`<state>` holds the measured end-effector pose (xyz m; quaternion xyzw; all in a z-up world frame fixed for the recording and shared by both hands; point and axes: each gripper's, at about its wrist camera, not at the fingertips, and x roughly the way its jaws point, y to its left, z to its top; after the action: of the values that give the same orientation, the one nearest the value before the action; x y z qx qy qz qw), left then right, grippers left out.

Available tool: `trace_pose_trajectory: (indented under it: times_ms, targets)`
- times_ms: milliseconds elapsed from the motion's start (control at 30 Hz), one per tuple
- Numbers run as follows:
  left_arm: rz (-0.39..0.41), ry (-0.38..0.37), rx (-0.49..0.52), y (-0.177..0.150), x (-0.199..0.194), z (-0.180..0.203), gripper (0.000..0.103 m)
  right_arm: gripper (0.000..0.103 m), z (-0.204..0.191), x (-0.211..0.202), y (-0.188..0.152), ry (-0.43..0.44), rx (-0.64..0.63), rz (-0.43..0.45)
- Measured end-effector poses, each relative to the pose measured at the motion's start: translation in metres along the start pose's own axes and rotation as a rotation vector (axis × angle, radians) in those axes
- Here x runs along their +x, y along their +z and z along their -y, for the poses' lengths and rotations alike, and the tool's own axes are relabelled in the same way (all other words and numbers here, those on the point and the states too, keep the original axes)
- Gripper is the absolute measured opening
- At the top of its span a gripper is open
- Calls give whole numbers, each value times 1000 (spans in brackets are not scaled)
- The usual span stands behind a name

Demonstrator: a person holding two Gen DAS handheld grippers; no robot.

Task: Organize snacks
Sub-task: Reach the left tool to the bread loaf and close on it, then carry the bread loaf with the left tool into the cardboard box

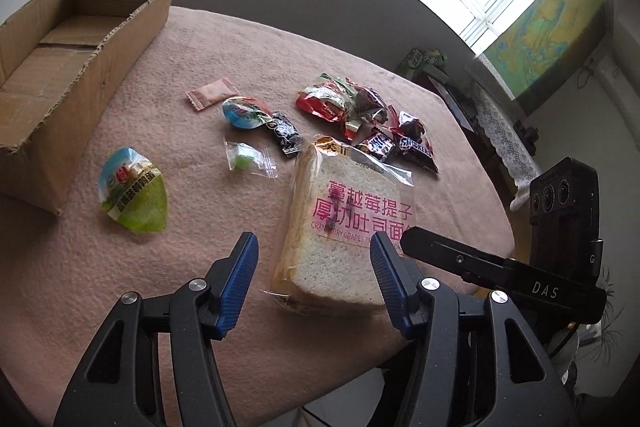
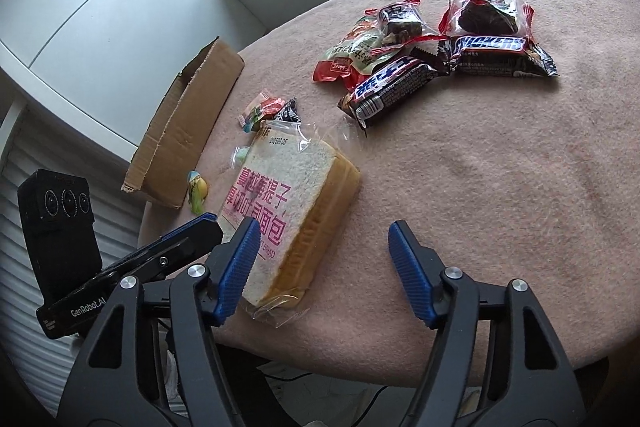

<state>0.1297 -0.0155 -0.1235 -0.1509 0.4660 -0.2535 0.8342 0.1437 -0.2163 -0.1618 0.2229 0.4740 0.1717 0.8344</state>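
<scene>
A bagged slice of toast bread (image 1: pixel 344 227) lies on the pink table cloth, just ahead of my open left gripper (image 1: pixel 314 247). It also shows in the right wrist view (image 2: pixel 288 215), left of my open, empty right gripper (image 2: pixel 322 235). An open cardboard box (image 1: pixel 68 67) stands at the left; it also shows in the right wrist view (image 2: pixel 188 123). Loose snacks lie around: a green egg pack (image 1: pixel 134 193), a blue pack (image 1: pixel 244 111), a clear candy (image 1: pixel 250 159), a pink sachet (image 1: pixel 212 93), Snickers bars (image 2: pixel 496 53) and red packs (image 2: pixel 360 47).
The table edge (image 1: pixel 496 211) runs close on the right in the left wrist view. The other gripper's body (image 1: pixel 560 239) sits at right there, and in the right wrist view it (image 2: pixel 60 227) sits at left. A window and wall map are behind.
</scene>
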Motion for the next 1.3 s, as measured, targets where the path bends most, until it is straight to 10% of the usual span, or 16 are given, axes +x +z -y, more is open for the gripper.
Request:
trace_pose_trajectory:
  times_ms: [800, 1300]
  targets:
    - [-52, -49, 37, -12, 13, 10, 57, 49, 3, 13, 8, 145, 76, -96]
    - [110, 13, 27, 3, -52, -6, 56, 49, -83, 15, 43, 189, -109, -79]
